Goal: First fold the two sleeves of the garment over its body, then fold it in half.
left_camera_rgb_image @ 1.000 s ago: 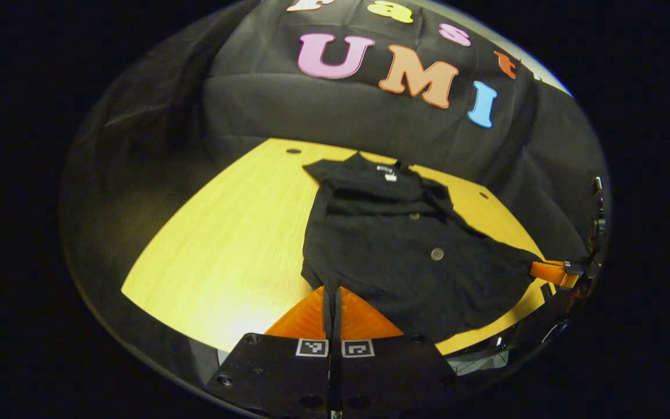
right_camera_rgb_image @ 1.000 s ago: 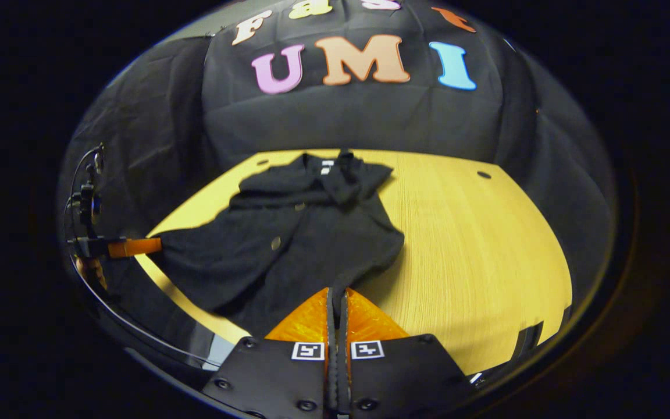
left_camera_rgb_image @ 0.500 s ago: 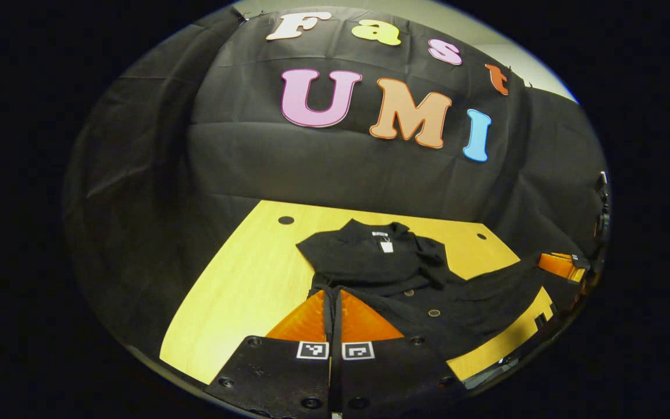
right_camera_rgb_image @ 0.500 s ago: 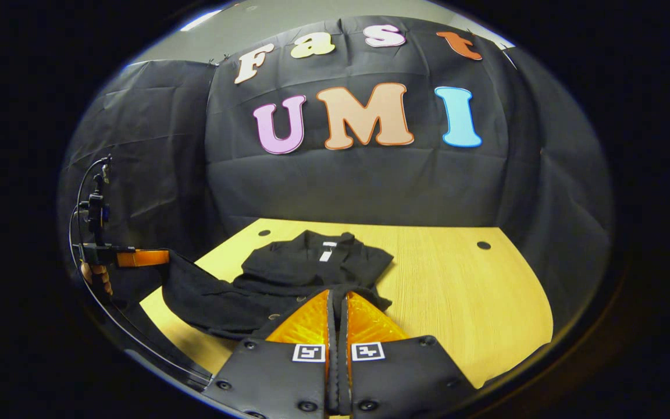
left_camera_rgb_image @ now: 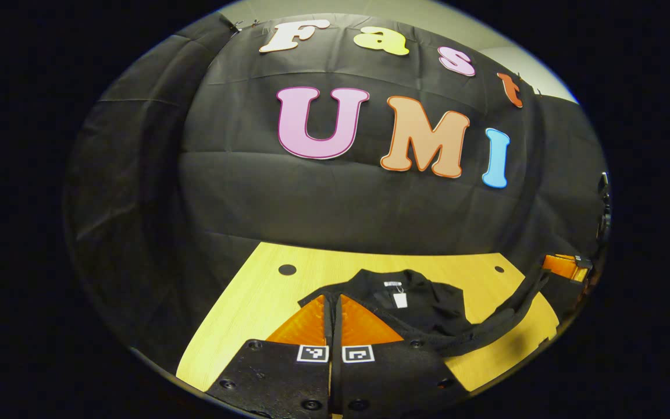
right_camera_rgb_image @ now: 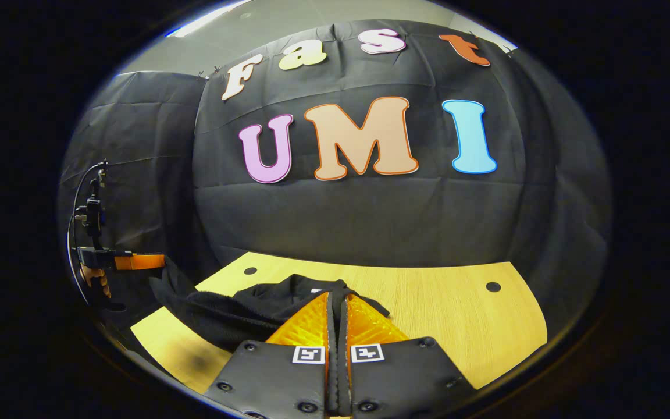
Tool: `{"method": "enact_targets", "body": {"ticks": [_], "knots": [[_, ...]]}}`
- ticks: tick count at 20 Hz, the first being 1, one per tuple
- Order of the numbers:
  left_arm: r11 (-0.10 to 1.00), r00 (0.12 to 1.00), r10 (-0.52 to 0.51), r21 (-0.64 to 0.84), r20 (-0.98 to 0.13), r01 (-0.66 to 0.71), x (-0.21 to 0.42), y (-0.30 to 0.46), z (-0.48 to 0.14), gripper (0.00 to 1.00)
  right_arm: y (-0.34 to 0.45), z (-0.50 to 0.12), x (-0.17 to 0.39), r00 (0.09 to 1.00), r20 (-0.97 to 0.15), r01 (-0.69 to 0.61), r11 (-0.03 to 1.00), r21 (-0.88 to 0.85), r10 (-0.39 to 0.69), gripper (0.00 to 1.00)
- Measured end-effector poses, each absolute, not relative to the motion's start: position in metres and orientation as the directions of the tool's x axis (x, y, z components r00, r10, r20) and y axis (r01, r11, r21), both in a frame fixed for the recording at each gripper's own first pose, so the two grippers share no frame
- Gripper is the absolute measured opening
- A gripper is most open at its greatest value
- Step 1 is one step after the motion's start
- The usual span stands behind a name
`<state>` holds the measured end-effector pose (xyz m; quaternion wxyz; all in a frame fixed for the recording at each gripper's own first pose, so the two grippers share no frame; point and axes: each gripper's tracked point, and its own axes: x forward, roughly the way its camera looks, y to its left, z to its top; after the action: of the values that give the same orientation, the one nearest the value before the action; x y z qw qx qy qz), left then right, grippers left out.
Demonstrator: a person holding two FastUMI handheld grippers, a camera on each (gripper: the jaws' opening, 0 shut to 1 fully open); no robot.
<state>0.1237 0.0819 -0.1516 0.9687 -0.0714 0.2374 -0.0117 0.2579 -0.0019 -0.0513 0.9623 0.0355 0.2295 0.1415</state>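
- Left gripper view: left gripper (left_camera_rgb_image: pixel 332 302) low at near edge, orange fingers (left_camera_rgb_image: pixel 306 323) together, pinching the hem of the black garment (left_camera_rgb_image: pixel 422 305).
- Garment collar end rests on the wooden table (left_camera_rgb_image: pixel 242 314); its lifted hem hangs in a band toward the right gripper (left_camera_rgb_image: pixel 565 266) at far right.
- Right gripper view: right gripper (right_camera_rgb_image: pixel 338 302) jaws clamped on the hem, raised above the table (right_camera_rgb_image: pixel 457 314).
- Garment (right_camera_rgb_image: pixel 236 314) sags leftward to the left gripper (right_camera_rgb_image: pixel 140 262), held by a hand (right_camera_rgb_image: pixel 93 279).
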Motion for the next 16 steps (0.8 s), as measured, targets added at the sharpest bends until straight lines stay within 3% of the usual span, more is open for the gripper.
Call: {"method": "enact_targets", "body": {"ticks": [6, 8, 16], "knots": [[0.992, 0.870, -0.018, -0.120, -0.494, -0.048, 0.184, 0.087, -0.182, 0.00, -0.014, -0.079, 0.330, 0.843, -0.463, -0.232, 0.962, 0.144, 0.273, 0.05], [0.992, 0.861, -0.003, -0.110, -0.508, -0.061, 0.202, 0.090, -0.194, 0.00, -0.021, -0.093, 0.352, 0.837, -0.480, -0.218, 0.965, 0.147, 0.262, 0.00], [0.995, 0.827, 0.031, -0.059, -0.561, -0.078, 0.247, 0.088, -0.233, 0.00, -0.024, -0.136, 0.400, 0.799, -0.540, -0.214, 0.964, 0.156, 0.264, 0.02]]}}
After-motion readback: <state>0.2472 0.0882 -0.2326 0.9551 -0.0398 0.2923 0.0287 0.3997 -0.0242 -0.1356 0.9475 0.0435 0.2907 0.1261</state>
